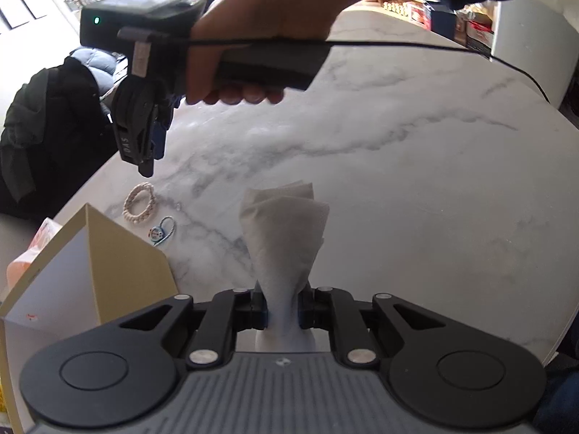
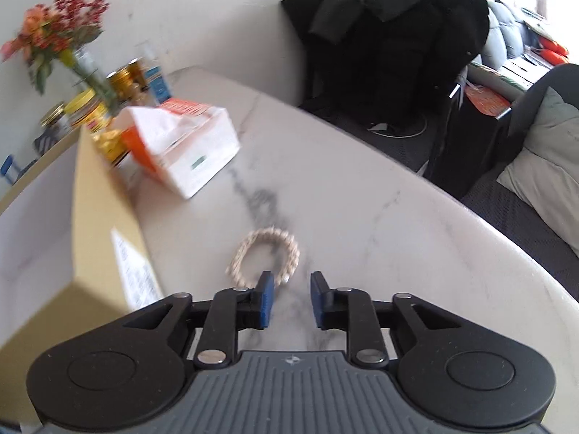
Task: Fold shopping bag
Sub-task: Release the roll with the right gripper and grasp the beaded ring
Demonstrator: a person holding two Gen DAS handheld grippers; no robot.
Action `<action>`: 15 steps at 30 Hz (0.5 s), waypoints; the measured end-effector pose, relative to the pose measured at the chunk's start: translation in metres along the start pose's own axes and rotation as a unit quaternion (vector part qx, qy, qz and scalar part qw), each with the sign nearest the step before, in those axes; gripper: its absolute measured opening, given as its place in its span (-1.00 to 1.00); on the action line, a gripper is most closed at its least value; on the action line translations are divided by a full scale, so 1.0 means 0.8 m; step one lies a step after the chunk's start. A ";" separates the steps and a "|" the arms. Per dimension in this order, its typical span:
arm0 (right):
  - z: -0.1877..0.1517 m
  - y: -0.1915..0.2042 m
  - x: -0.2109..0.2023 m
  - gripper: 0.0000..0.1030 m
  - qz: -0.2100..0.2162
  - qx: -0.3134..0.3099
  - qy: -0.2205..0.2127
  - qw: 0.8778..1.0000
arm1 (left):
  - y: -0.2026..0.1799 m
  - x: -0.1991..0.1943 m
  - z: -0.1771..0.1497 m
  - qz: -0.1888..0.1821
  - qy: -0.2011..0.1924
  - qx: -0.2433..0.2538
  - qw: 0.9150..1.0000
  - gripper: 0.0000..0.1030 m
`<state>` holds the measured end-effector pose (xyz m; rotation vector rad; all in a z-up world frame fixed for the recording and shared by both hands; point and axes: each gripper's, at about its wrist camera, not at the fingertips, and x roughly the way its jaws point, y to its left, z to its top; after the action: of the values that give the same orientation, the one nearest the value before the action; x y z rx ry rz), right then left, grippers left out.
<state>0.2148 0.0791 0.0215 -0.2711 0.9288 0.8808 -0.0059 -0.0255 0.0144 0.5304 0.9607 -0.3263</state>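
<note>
My left gripper [image 1: 282,311] clenches one folded white fabric shopping bag [image 1: 284,224] jutting past its fingers, while my right gripper [image 2: 289,300] hangs released over the marble table [image 2: 362,217], one beige braided rope ring [image 2: 264,260] just beyond its fingertips.

Both feeds come to me bright with daylight. In the left wrist view a window [image 1: 21,7] at upper left is blown out white, so the dark coat [image 1: 47,123] beneath it loses detail, and the marble table [image 1: 416,166] carries a soft sheen. My right wrist view is smeared by motion: the flowers [image 2: 54,32], jars [image 2: 85,106] and tissue box [image 2: 188,148] are blurred. Fisheye curvature bends the table edge in both, and corners darken.
</note>
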 end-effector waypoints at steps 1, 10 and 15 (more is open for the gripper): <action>0.006 0.000 0.010 -0.27 -0.006 0.003 0.006 1.000 | 0.002 -0.003 -0.001 0.001 0.001 -0.006 1.000 -0.76; 0.004 0.034 0.047 -0.86 -0.045 -0.063 0.028 0.997 | 0.021 -0.015 -0.009 0.008 0.011 -0.026 1.000 -0.76; -0.025 0.022 -0.014 -0.86 -0.030 -0.057 0.007 0.998 | 0.025 -0.011 0.000 0.011 0.009 -0.023 1.000 -0.76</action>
<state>0.1867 0.0731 0.0207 -0.4028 0.8799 0.8786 -0.0009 -0.0084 0.0278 0.5016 0.9767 -0.2785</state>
